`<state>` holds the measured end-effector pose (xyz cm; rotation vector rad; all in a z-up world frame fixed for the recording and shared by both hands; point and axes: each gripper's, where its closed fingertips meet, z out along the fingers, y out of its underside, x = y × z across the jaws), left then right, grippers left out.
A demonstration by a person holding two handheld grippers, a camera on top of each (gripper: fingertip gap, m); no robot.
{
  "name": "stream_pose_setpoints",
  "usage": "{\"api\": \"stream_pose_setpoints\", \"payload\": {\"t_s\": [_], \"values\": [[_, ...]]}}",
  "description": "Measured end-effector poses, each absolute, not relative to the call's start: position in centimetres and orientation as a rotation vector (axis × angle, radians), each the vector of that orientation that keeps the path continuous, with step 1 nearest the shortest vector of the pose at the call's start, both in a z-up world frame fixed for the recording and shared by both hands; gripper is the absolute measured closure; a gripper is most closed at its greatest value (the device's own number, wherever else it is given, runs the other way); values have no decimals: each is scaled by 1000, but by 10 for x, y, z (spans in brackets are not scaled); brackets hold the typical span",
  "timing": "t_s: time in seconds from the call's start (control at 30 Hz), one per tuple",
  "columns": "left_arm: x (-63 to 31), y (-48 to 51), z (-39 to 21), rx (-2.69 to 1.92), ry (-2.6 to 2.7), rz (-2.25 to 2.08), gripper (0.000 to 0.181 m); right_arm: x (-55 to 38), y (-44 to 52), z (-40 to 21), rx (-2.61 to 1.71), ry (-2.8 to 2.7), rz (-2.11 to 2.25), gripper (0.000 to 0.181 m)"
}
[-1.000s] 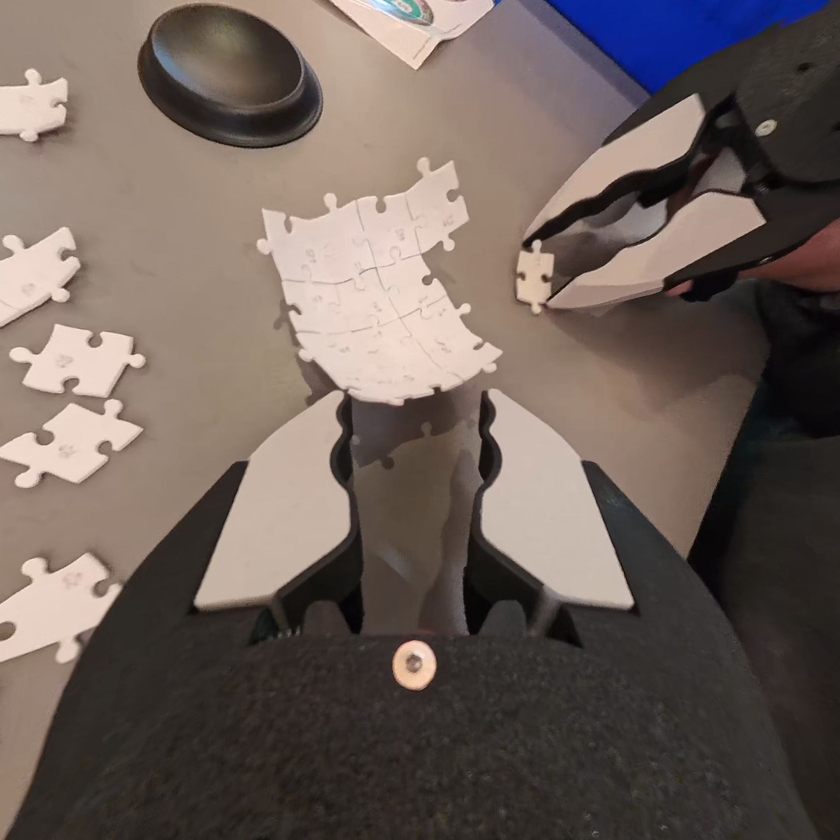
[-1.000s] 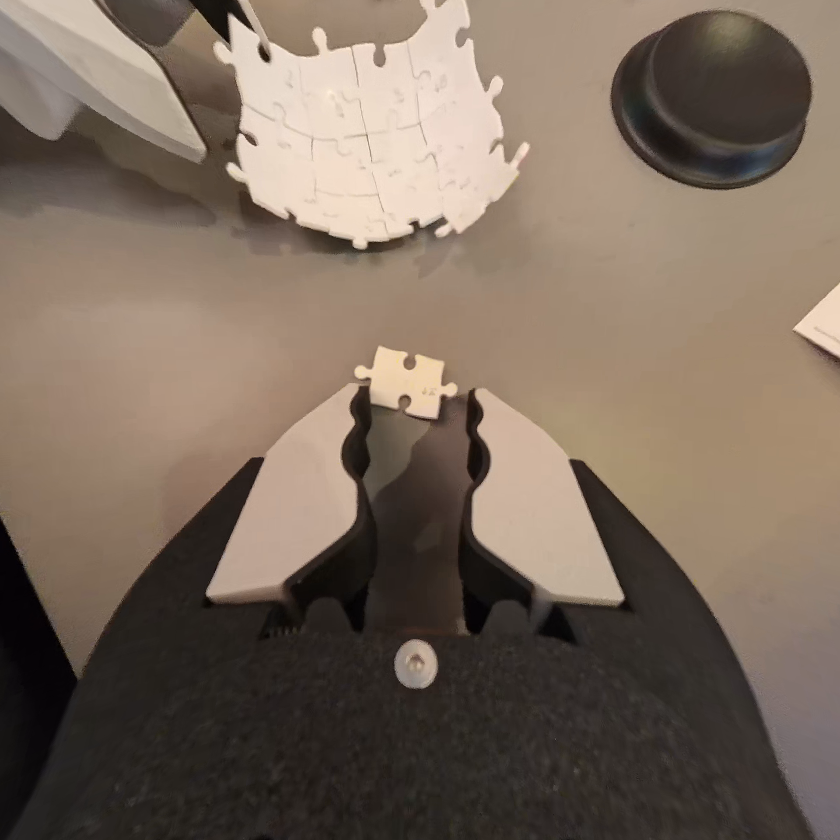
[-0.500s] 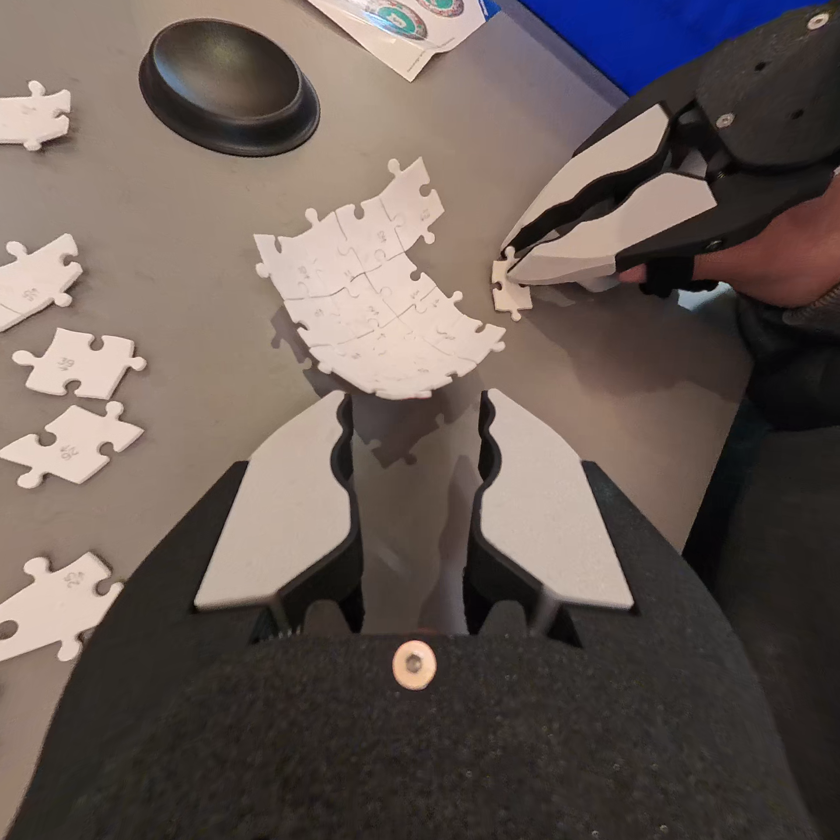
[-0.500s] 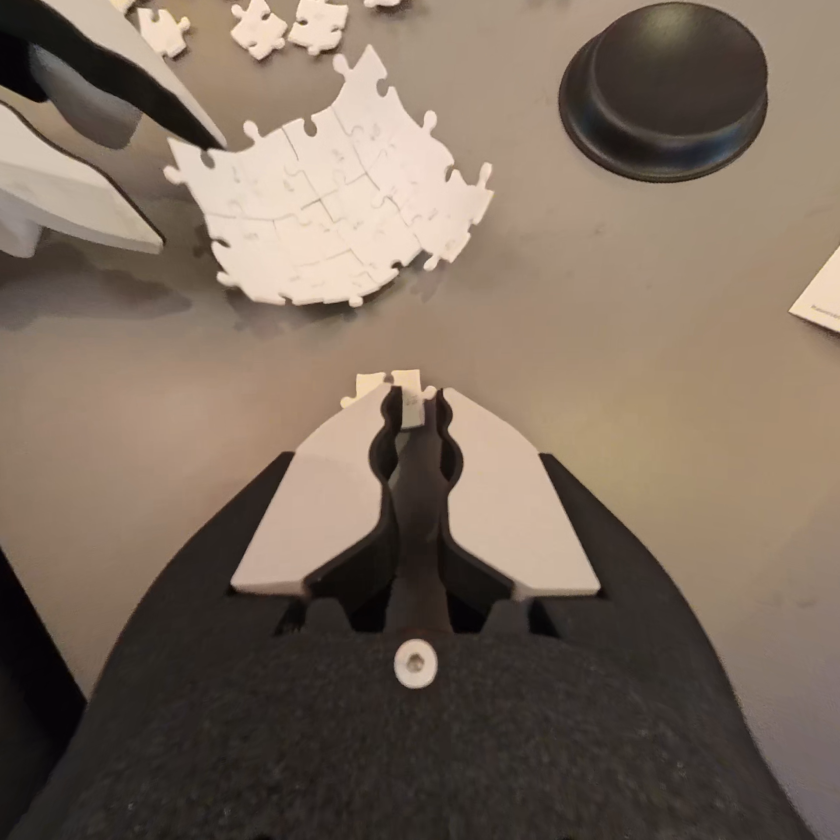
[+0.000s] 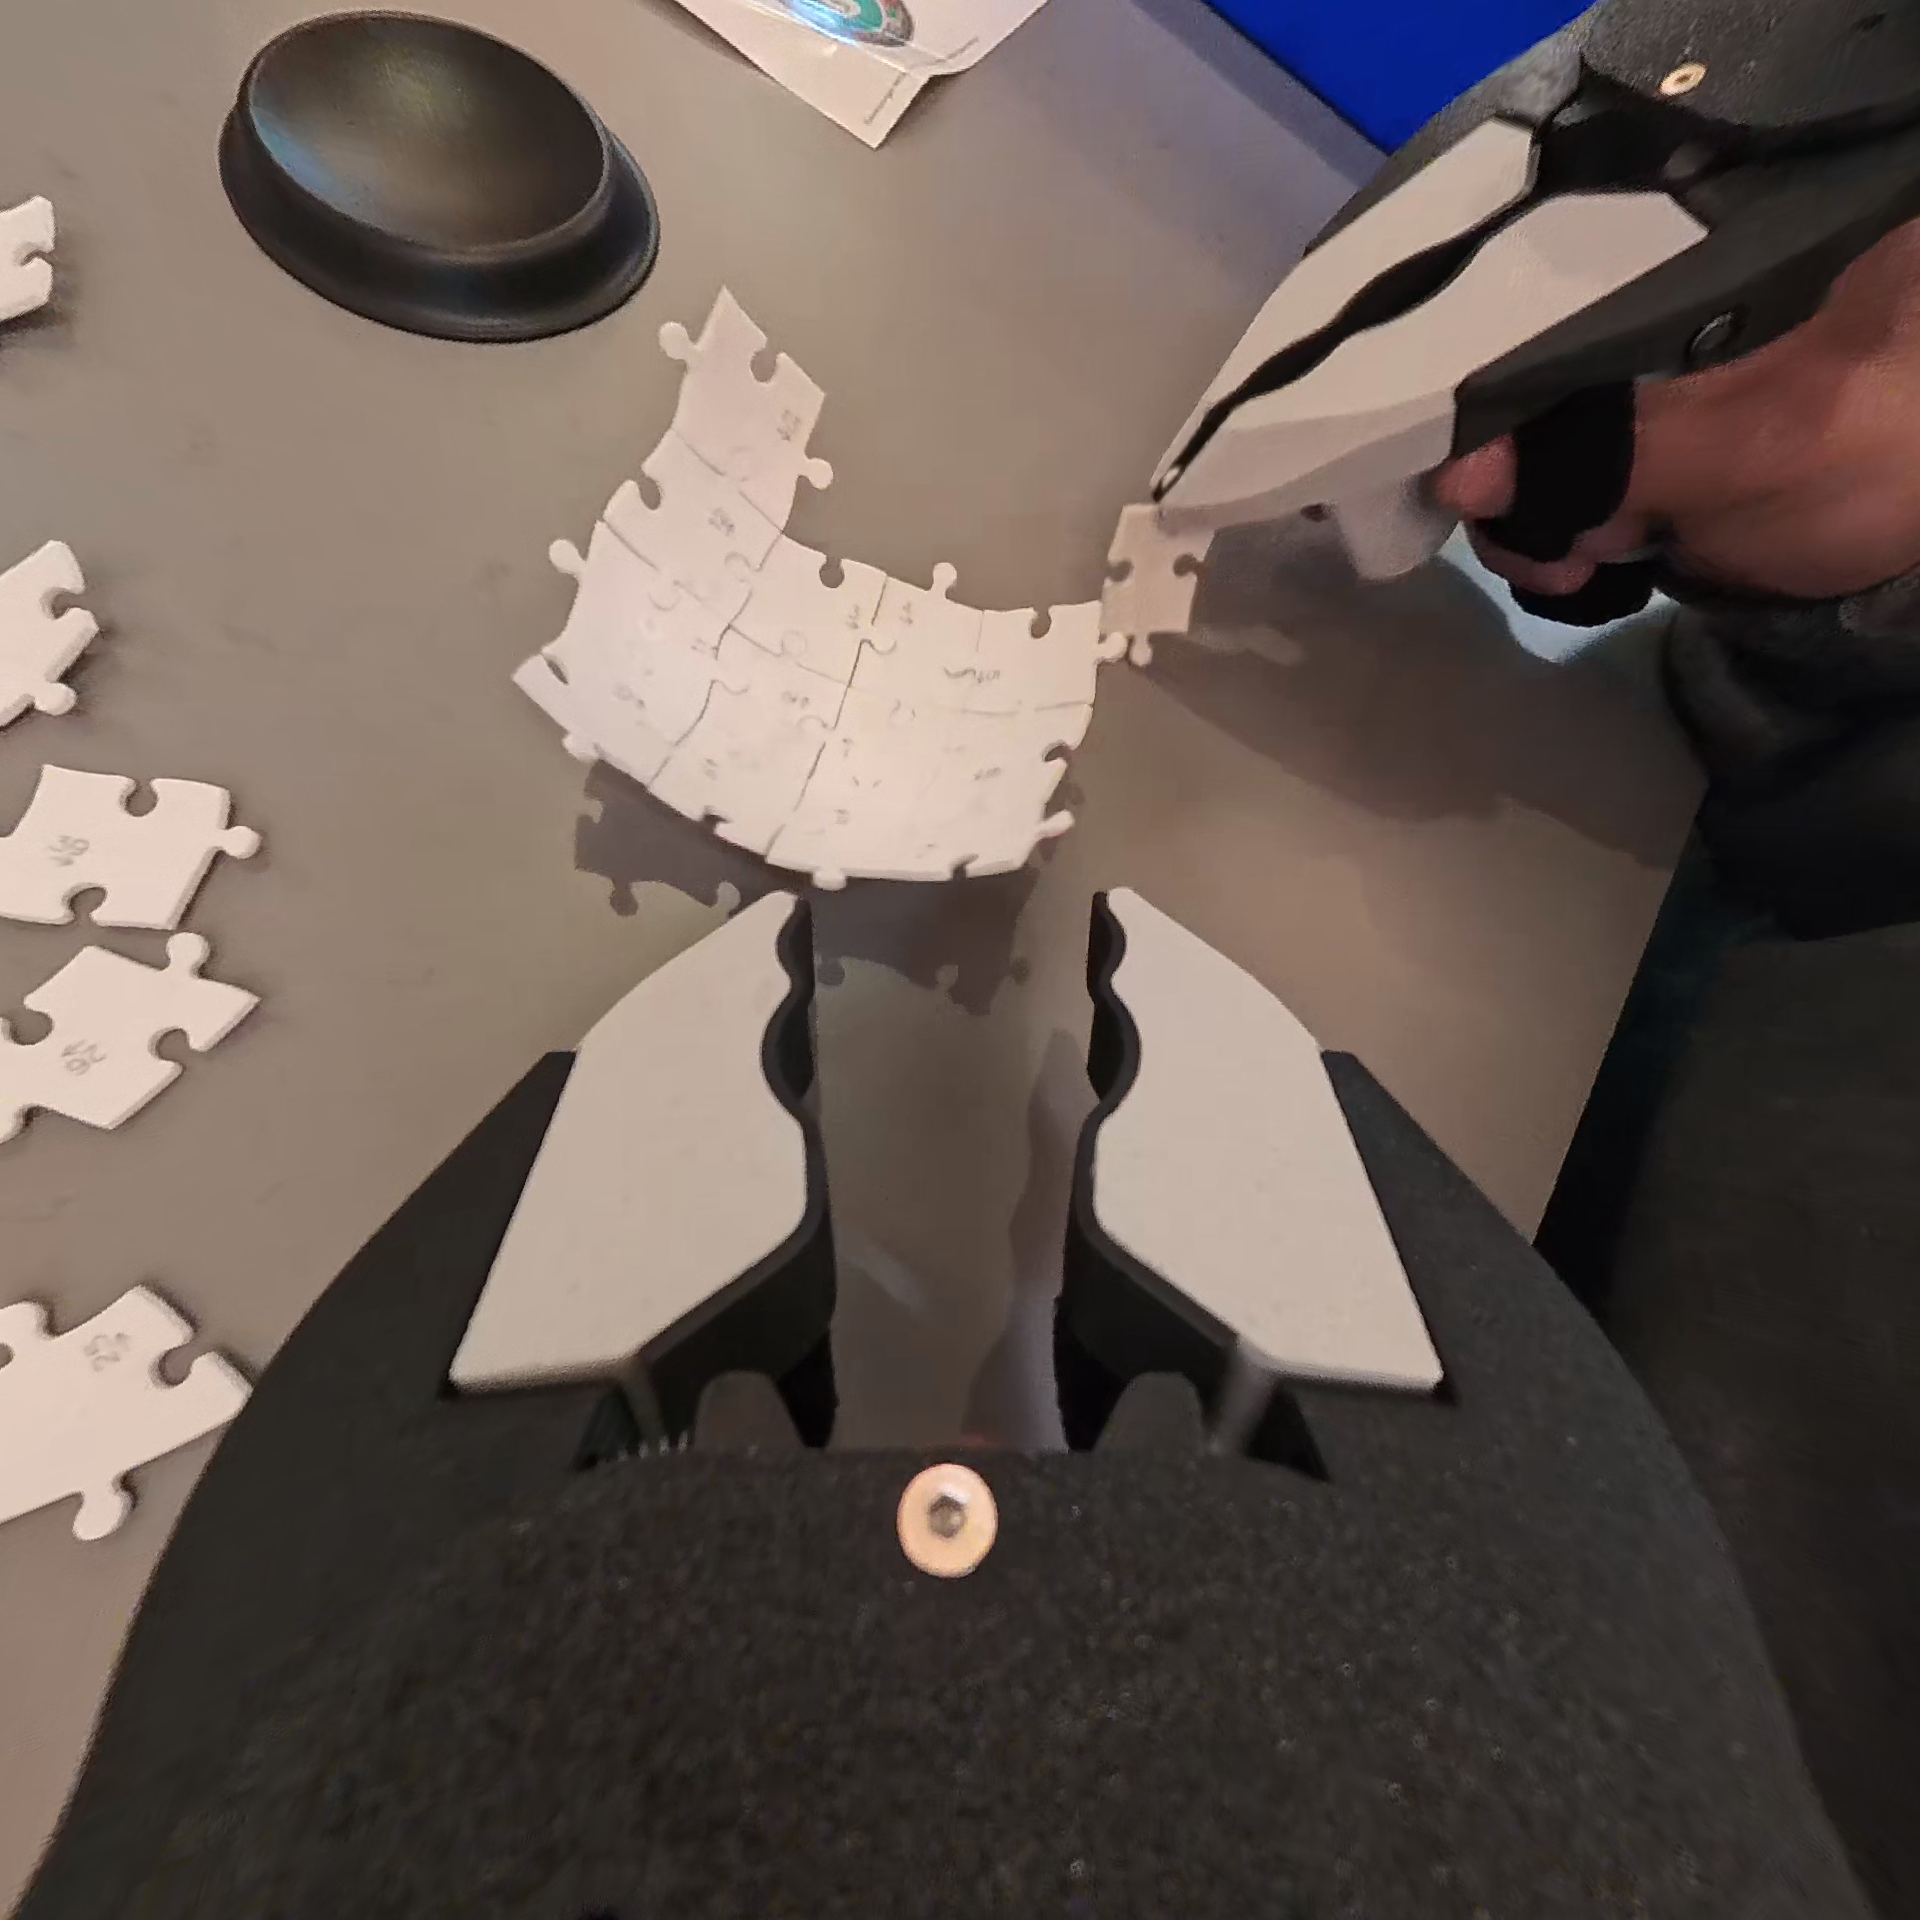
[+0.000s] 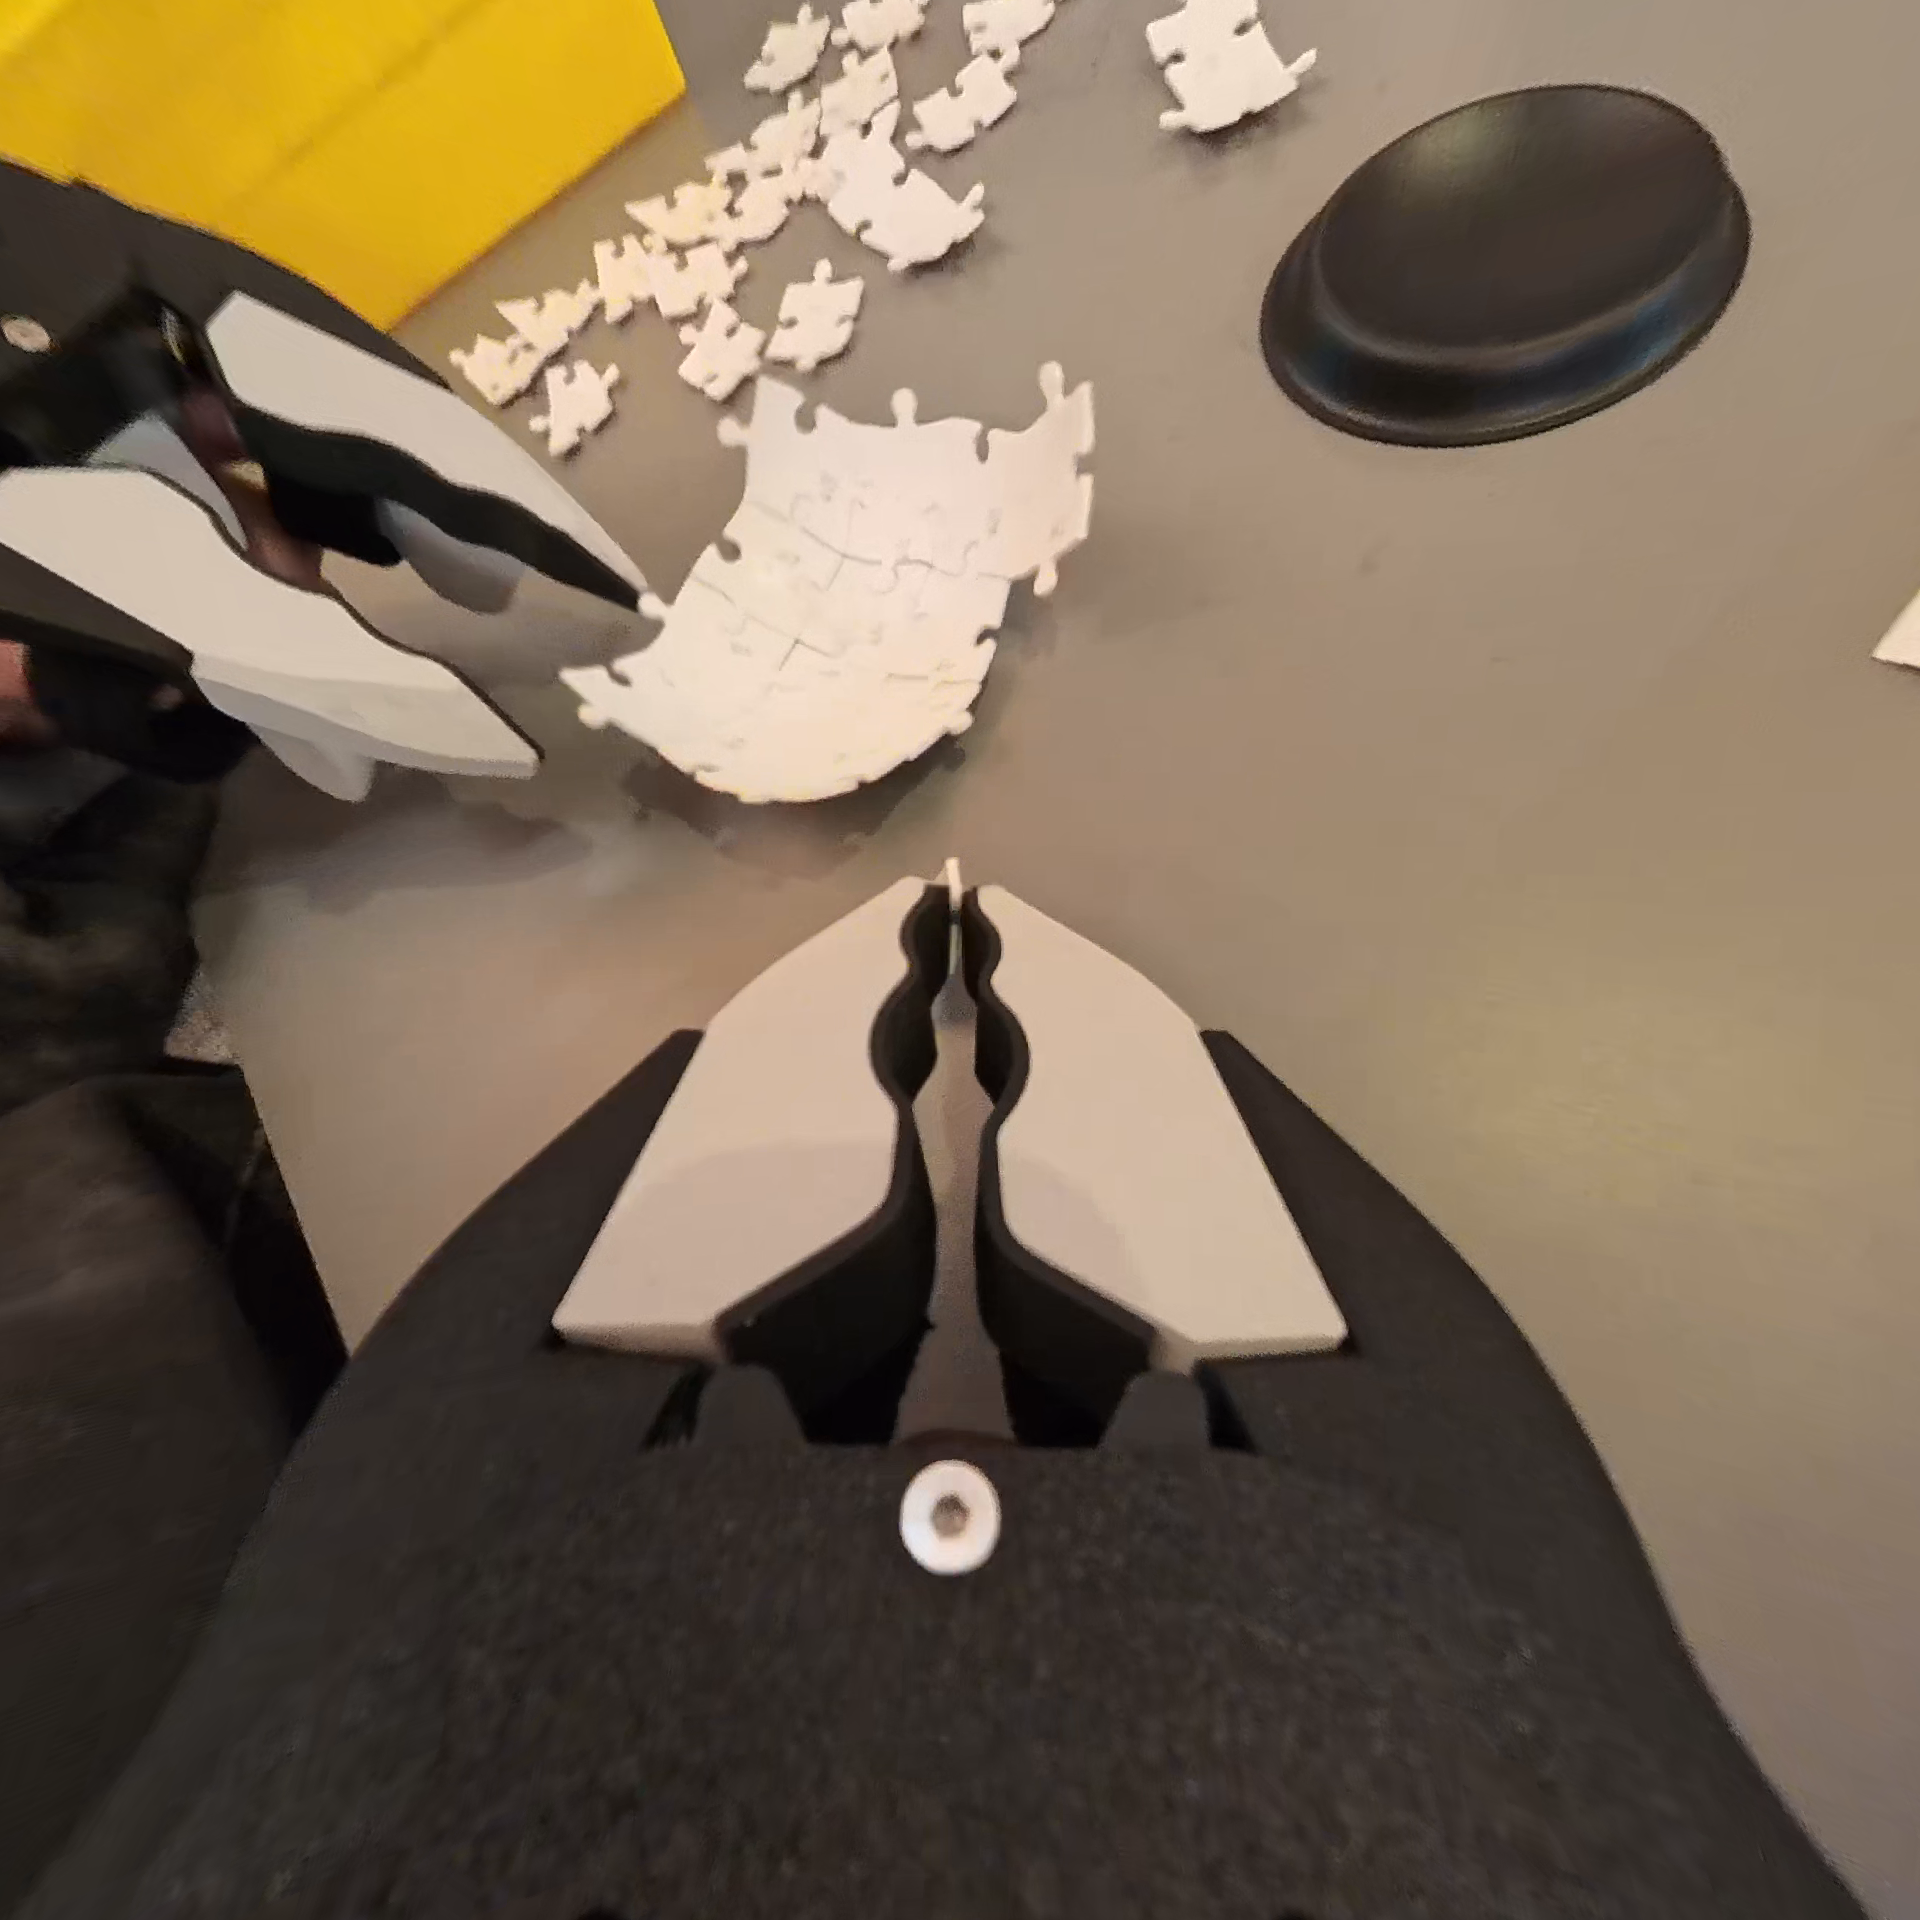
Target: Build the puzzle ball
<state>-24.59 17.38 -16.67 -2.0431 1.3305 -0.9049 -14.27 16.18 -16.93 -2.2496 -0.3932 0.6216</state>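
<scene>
A grey worktop [image 5: 1039, 260] carries a black, round, dish-shaped stand [image 5: 436, 177] resting flat well in from its far edge. A printed paper sheet [image 5: 883, 52] lies flat beyond it, closer to the far edge. A yellow box [image 6: 312, 125] sits at the worktop's far left corner. A blue surface [image 5: 1403, 62] shows past the worktop's edge.

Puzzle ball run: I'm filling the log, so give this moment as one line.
right gripper: shut on loose piece, beside curved panel | left gripper: open, empty, near panel | black stand: empty
</scene>
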Motion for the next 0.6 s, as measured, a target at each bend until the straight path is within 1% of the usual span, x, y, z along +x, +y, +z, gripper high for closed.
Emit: {"api": "stream_pose_setpoints", "payload": {"t_s": [0.37, 0.6], "values": [[-244, 172, -169, -2046, 1342, -902, 131, -149, 215, -142, -2088, -223, 849, 179], [-241, 170, -168, -2041, 1351, -923, 131, -154, 238, -161, -2151, -157, 815, 179]]}}
